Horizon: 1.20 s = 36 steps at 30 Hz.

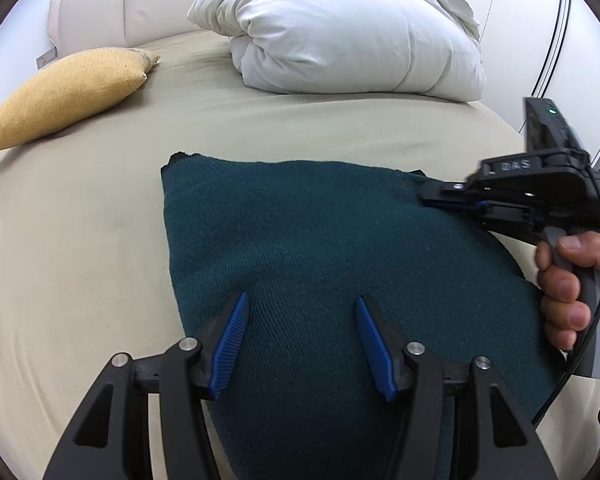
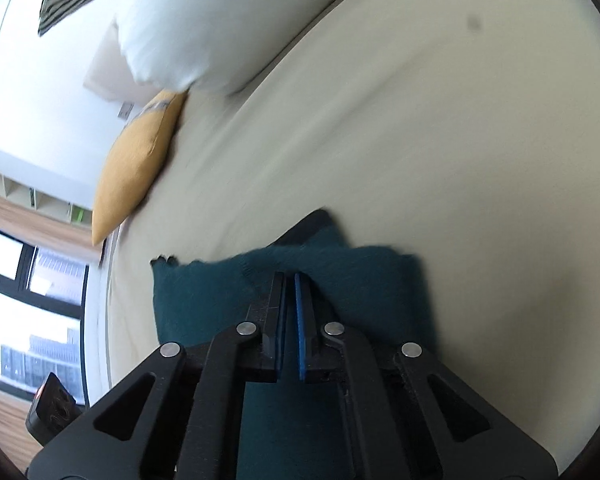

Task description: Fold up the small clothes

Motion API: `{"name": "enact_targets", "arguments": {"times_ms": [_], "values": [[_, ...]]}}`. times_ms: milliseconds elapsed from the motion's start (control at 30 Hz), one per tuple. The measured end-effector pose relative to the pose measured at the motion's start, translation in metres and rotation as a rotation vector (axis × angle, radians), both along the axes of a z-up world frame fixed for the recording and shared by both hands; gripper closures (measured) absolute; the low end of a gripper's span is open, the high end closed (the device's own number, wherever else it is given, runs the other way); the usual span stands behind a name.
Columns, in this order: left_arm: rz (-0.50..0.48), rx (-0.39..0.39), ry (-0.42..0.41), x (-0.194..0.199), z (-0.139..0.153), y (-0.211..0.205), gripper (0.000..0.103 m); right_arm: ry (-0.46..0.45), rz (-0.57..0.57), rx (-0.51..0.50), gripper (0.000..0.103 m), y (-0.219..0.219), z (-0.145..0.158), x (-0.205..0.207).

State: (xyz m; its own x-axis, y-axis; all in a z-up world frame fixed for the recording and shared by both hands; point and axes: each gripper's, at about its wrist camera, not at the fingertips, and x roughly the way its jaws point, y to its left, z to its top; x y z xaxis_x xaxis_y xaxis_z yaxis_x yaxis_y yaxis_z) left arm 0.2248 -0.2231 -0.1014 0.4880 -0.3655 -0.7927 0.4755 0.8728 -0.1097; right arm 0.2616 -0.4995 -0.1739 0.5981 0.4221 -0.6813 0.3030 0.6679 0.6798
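Teal garment (image 1: 320, 248) lies on bed (image 1: 100, 240); left tool (image 1: 302, 320) hangs spread above it. Only the left view shows right tool (image 1: 432, 196) nearly pressed together at the garment's far right corner; pinch unconfirmed.

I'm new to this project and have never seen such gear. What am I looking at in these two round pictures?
A person holds a two-finger tool in each hand; each carries a fisheye camera looking along its fingers. The left view shows the left tool open above a dark teal knitted garment lying on a beige bed. The right tool, with the person's hand on its grip, appears closed on the garment's far right edge; the right view shows the same. A yellow cushion and white duvet lie behind.
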Motion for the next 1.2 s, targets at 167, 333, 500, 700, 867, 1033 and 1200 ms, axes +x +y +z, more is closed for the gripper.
{"name": "enact_targets", "arguments": {"times_ms": [167,333,500,700,867,1033,1200], "values": [[0.004,0.006,-0.007,-0.003,0.0,0.0,0.044,-0.069,-0.049,-0.081,0.091,-0.012,0.035,-0.042],[0.005,0.01,-0.008,-0.003,0.0,0.0,0.044,-0.157,0.136,-0.023,0.091,0.028,0.056,-0.087],[0.001,0.022,-0.017,-0.004,0.0,0.0,0.044,-0.083,0.199,-0.02,0.092,0.04,0.013,-0.121],[-0.001,0.022,-0.028,-0.005,-0.002,0.002,0.044,-0.128,0.178,-0.018,0.093,0.027,0.01,-0.155],[-0.008,0.023,-0.047,-0.009,-0.003,0.003,0.044,-0.135,0.171,-0.042,0.093,0.018,0.008,-0.184],[-0.004,-0.025,-0.048,-0.013,0.003,0.013,0.044,-0.119,0.134,-0.079,0.094,0.023,0.009,-0.209],[0.105,-0.133,-0.013,-0.037,0.018,0.058,0.042,-0.095,0.049,-0.263,0.051,0.01,0.044,-0.232]]}}
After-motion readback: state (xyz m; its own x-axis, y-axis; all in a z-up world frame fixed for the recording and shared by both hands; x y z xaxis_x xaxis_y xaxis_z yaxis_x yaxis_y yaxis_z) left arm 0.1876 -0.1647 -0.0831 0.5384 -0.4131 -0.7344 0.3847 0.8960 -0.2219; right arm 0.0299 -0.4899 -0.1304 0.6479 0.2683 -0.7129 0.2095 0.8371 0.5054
